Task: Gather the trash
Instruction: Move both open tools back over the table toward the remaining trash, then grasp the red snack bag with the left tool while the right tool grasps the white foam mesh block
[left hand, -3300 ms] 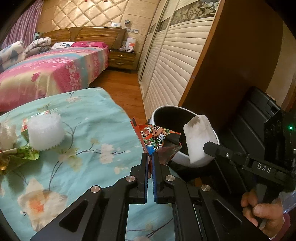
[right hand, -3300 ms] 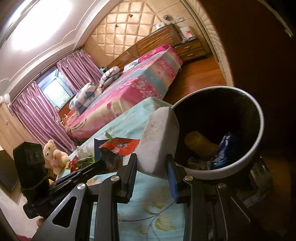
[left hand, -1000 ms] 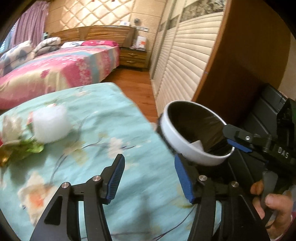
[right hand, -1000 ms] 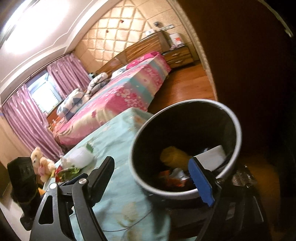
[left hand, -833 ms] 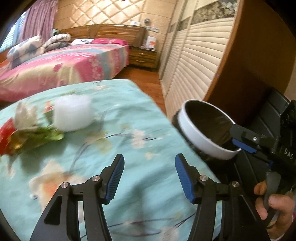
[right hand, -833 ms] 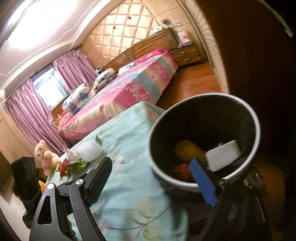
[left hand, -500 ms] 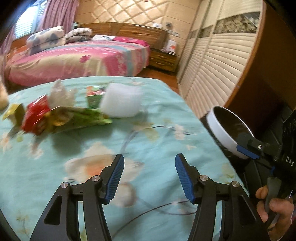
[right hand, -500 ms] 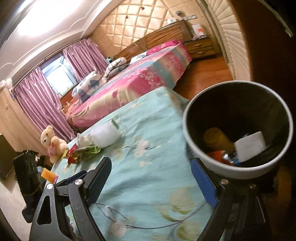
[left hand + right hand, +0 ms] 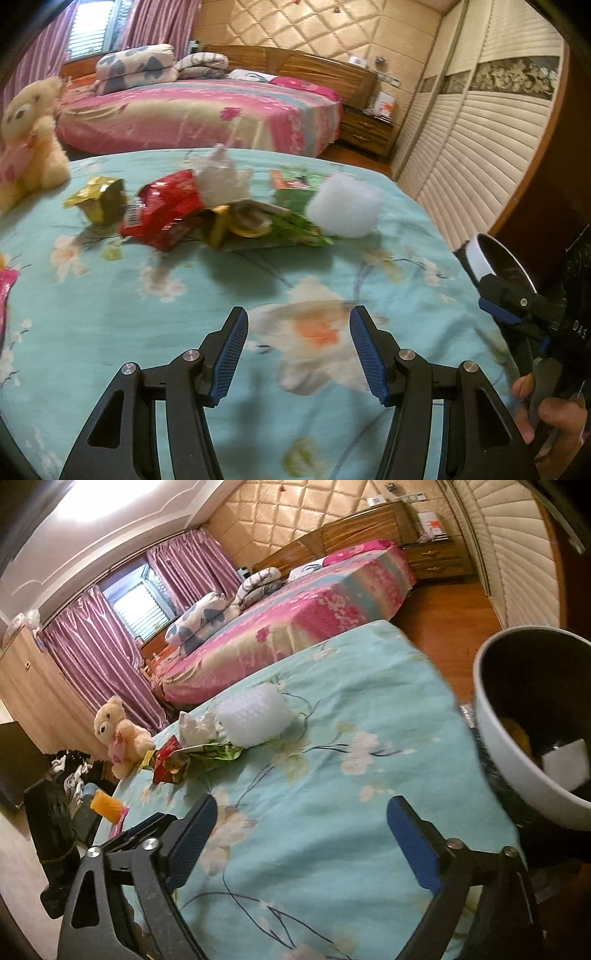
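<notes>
You dropped both pieces in the bin (image 9: 491,738) and swung back; left gripper (image 9: 297,354) half-open, right gripper (image 9: 299,834) just widened, both empty, litter pile (image 9: 229,218) next.

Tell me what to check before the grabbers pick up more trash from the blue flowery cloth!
1. Left gripper open and empty: ok.
2. Right gripper open, jaws just widened, nothing between them: ok.
3. Trash pile in view ahead, white foam piece and red wrapper: ok.
4. Bin has room left: ok.
5. Teddy bear sits apart from the pile: ok.
6. What lies under the pile: cannot tell.
</notes>
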Demonstrator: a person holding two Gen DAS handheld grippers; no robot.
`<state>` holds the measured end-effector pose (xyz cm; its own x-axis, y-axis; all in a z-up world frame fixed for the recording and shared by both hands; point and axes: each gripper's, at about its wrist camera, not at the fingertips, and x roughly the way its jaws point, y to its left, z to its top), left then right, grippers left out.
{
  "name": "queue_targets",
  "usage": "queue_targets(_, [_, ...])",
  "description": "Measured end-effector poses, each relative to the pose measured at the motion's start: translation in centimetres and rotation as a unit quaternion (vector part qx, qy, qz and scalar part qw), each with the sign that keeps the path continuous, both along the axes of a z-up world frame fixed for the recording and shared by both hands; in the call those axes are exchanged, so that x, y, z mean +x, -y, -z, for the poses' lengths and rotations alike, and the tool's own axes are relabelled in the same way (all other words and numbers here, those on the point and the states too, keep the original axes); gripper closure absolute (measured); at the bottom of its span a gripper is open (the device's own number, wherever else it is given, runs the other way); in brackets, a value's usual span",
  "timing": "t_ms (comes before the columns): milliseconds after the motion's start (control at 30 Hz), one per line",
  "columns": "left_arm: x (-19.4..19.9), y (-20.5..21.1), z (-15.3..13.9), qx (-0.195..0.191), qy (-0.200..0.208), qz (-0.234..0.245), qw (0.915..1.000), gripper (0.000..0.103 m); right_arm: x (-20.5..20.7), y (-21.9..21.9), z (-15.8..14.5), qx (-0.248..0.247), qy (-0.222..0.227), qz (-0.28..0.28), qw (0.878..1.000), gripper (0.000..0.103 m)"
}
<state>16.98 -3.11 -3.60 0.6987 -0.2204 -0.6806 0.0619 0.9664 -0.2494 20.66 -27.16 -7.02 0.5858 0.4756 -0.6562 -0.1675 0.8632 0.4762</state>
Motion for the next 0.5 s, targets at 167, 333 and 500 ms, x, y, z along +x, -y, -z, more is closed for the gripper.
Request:
queue_targets(167, [0.5, -2.7, 0.0, -0.003, -0.001, -0.028, 0.9996, 0.046, 1.1, -1.7, 0.3, -0.007, -0.005, -0.011, 1.000, 0.004])
queue_targets(333, [1.3, -5.1, 0.1, -0.007, -0.002, -0.056, 0.9984, 0.046, 2.4, -3.5, 0.8, -0.027, -0.013, -0.019, 0.999, 0.003])
queue_targets(500, [2.6, -6.9, -0.1, 0.001, 0.005, -0.080, 0.9968, 0.046, 3.5, -4.7, 1.1, -0.039, -0.016, -0.023, 0.999, 0.003])
